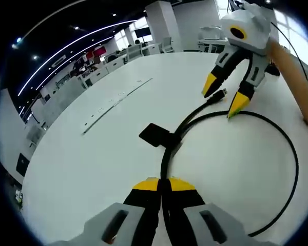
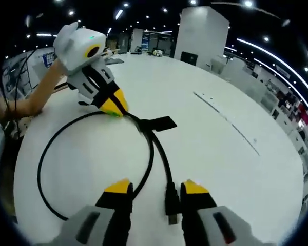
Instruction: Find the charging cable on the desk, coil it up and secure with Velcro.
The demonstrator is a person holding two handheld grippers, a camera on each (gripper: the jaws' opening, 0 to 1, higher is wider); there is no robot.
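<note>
Cable: thin black rubber-sheathed charging cable (image 1: pixel 292 154) lying in one wide loop on the white round desk (image 1: pixel 92 154), the loop sweeping through the right half of the left gripper view and the left half of the right gripper view (image 2: pixel 46 154).

Velcro: flat black strap tab (image 1: pixel 155 135) fixed to the cable where its two runs come together, centre of the left gripper view; upper centre in the right gripper view (image 2: pixel 161 123).

Plug: black connector end (image 2: pixel 171 197) low in the right gripper view, resting between the right gripper's two jaws; also seen at upper right of the left gripper view (image 1: pixel 219 95).

Left gripper: grey body with black-and-yellow jaws (image 1: pixel 160 185), jaws pressed together on the cable just below the strap, bottom centre of its own view; upper left of the right gripper view (image 2: pixel 114 106).

Right gripper: same build (image 2: pixel 156 187), jaws parted, straddling the plug without visibly pinching it; upper right of the left gripper view (image 1: pixel 225 98).

Step in hand: coiling appears under way; one loop laid, the free end not yet gathered.

Next move: likely calls for the right gripper to close on the plug end and bring it round toward the pinned point, keeping the loop flat, before the strap can be wrapped.

Background: open-plan office with ceiling strip lights beyond the desk edge.
</note>
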